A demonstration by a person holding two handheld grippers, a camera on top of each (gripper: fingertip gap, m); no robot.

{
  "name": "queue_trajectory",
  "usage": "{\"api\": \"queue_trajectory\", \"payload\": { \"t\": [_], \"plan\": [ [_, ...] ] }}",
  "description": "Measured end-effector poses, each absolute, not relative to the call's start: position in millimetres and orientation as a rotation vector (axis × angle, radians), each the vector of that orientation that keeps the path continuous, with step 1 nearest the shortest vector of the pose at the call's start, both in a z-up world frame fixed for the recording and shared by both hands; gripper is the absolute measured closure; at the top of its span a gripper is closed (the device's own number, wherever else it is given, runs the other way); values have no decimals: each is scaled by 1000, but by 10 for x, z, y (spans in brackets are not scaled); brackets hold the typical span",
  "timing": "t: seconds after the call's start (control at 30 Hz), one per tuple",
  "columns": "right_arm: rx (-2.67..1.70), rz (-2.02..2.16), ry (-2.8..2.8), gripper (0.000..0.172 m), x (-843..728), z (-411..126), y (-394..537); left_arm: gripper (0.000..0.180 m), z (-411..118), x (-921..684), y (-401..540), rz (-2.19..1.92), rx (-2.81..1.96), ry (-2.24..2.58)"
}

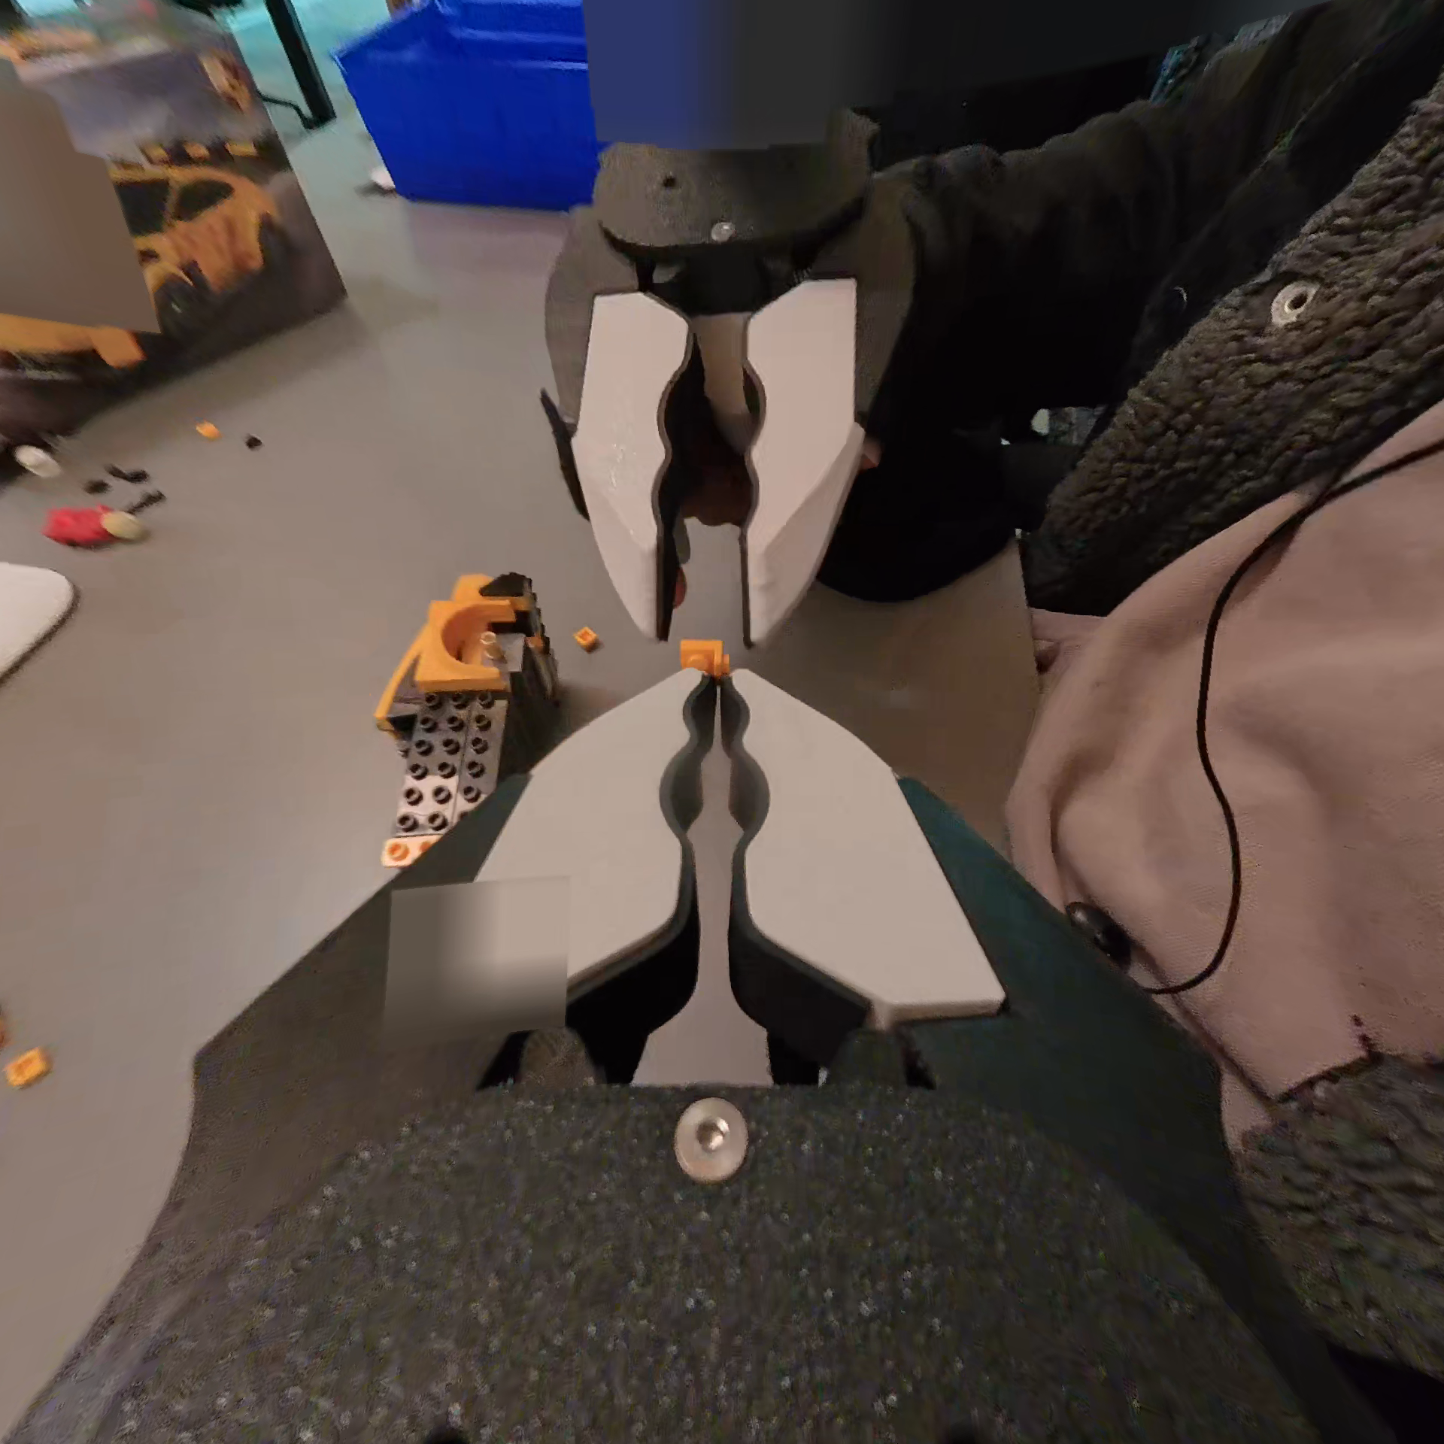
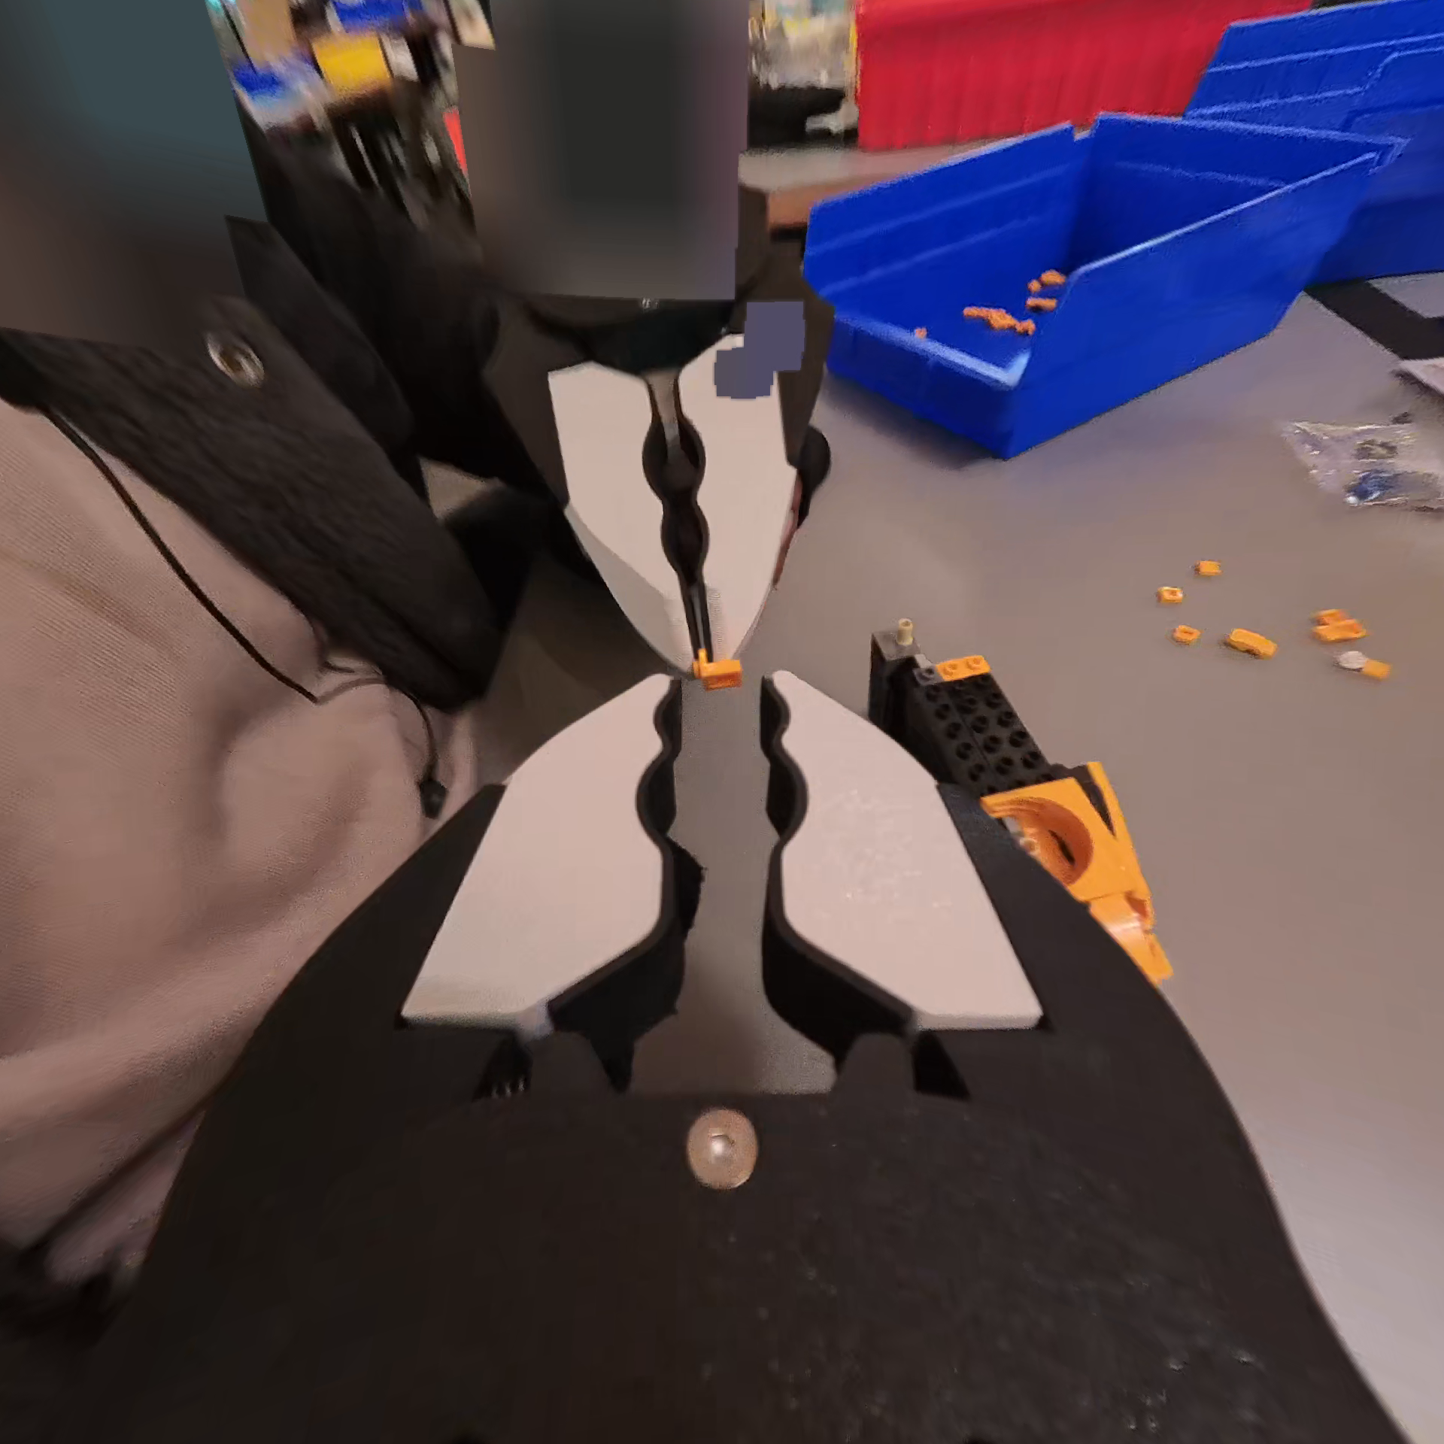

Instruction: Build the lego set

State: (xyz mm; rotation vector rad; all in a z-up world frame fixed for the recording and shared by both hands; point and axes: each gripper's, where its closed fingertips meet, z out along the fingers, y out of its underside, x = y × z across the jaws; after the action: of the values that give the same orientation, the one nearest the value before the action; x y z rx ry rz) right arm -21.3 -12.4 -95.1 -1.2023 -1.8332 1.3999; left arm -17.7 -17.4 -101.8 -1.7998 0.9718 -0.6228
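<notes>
A: What was the setting?

B: A grey table (image 2: 1094,547) with a blue bin (image 2: 1133,258) at the back holding a few orange bits, and a printed box (image 1: 195,219) showing a yellow car off to one side. A person in a beige top with a dark fleece collar sat close behind the tools.

A: And on the table?

B: A half-built black and orange brick model (image 1: 469,703) lay near the tools, with loose orange pieces (image 2: 1250,625) scattered further off.

A: The tools themselves?

B: They met tip to tip. The left gripper (image 1: 717,681) was pinched tight on a small orange bracket piece (image 1: 703,655), gripping one thin flap of it. The right gripper (image 2: 723,688) stood narrowly parted, its fingertips (image 2: 781,688) either side of that piece and not pressing on it.

A: So which one had it?

B: The left, as far as I could judge; the piece stuck out past its tips, up off the table.
</notes>
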Motion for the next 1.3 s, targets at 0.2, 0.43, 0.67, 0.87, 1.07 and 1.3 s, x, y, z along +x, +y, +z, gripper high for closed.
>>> {"api": "queue_trajectory", "payload": {
  "t": [0.2,0.43,0.67,0.87,1.07,1.3],
  "plan": [
    [-1149,1283,-1924,158,-241,-1056,-178,179,-1059,-148,-179,-682,-1865,1000],
    [-1262,1573,-1847,161,-207,-1001,-202,179,-994,-127,-202,-754,-1835,1004],
    [-1295,1860,-1735,161,-143,-832,-189,172,-805,-126,-185,-588,-1649,1104],
    [-1277,1955,-1740,161,-120,-796,-259,170,-757,-55,-195,-490,-1568,1228],
    [-1277,1957,-1740,161,-111,-804,-247,174,-781,-26,-195,-441,-1553,1313],
    [-1253,1895,-1742,161,-122,-836,-209,177,-821,-33,-172,-586,-1661,1253]
  ]
}}
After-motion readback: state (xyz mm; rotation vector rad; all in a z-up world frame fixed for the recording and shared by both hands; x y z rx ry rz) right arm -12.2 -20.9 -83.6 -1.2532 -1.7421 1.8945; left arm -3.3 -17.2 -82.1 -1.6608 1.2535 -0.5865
